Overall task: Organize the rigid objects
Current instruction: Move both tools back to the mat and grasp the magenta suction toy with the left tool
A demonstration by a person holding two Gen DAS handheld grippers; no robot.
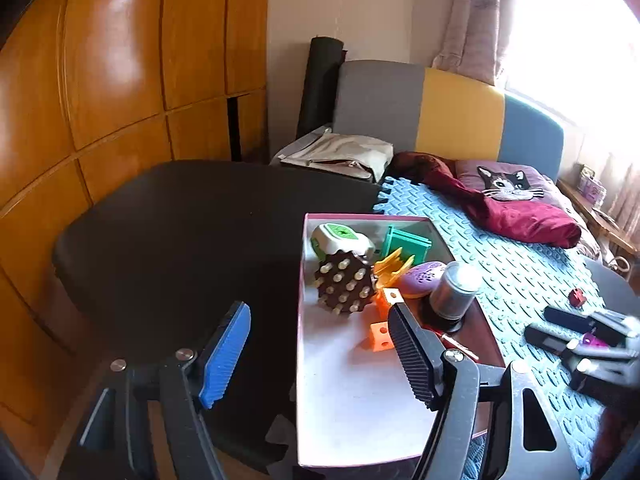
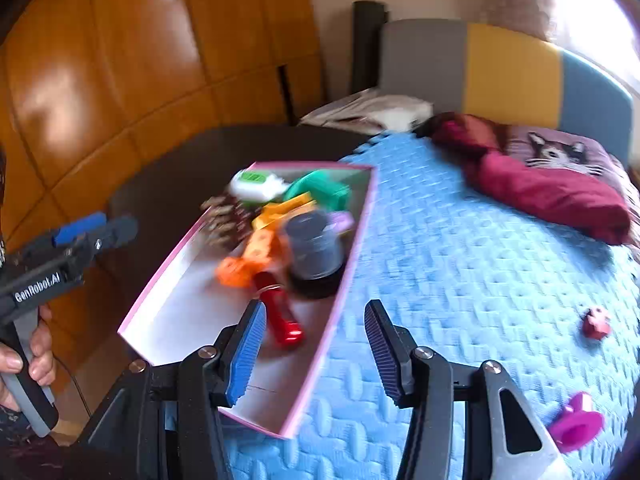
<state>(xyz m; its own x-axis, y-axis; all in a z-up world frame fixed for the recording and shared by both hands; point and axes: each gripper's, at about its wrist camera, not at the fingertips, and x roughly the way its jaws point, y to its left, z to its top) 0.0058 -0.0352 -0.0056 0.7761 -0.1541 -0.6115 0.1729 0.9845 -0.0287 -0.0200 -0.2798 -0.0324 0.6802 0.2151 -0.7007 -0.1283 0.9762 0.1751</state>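
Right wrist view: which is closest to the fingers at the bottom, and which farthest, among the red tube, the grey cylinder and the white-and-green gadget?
1. Red tube: nearest, lying in the pink box just ahead of the right gripper.
2. Grey cylinder: mid-box, against the right wall.
3. White-and-green gadget: farthest, at the box's far end.

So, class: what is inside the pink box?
The pink box holds a spiky brown ball, orange blocks, a grey can and a red tube. What lies beneath them is covered.
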